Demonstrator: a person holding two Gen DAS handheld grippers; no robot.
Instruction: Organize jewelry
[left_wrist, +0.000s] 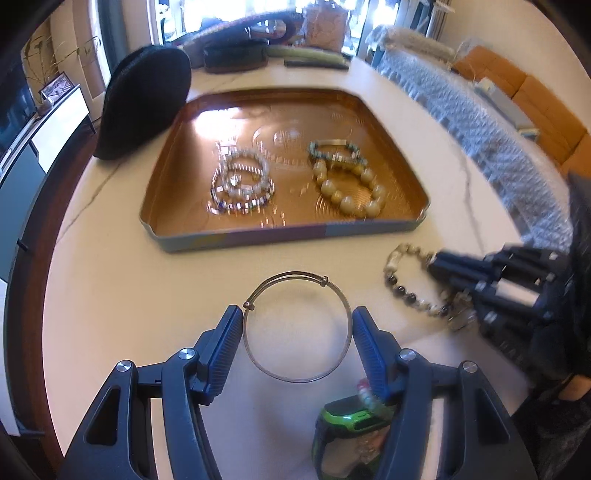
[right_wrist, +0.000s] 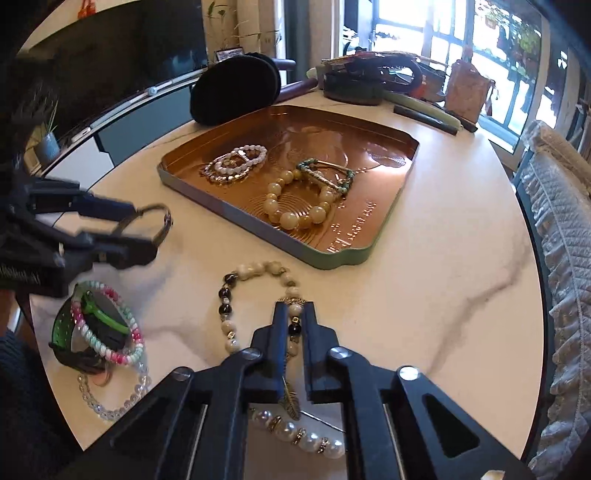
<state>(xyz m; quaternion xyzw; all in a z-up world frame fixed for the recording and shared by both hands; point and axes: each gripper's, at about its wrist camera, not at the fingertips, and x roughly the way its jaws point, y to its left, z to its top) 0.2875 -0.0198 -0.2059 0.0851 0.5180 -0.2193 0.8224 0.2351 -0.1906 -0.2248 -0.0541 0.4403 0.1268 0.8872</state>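
The right gripper (right_wrist: 294, 314) is clamped on the black-and-cream bead bracelet (right_wrist: 236, 299) lying on the table (right_wrist: 424, 288); its feather charm is half hidden. The left gripper (left_wrist: 297, 332) pinches the silver bangle (left_wrist: 297, 325) across its width. Only the right view shows the pearl bracelet (right_wrist: 299, 434), partly hidden; the tray (left_wrist: 280, 236) sits beyond.

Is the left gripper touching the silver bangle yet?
Touching. In the left wrist view the left gripper has both pads against the silver bangle, one on each side of its rim.

Round white marble-veined tabletop (right_wrist: 424, 258) with dark wooden rim. Bright multi-pane window (right_wrist: 436, 33) beyond. Grey quilted chair cover (right_wrist: 565, 229) at right; white low cabinet (left_wrist: 59, 122) at left.
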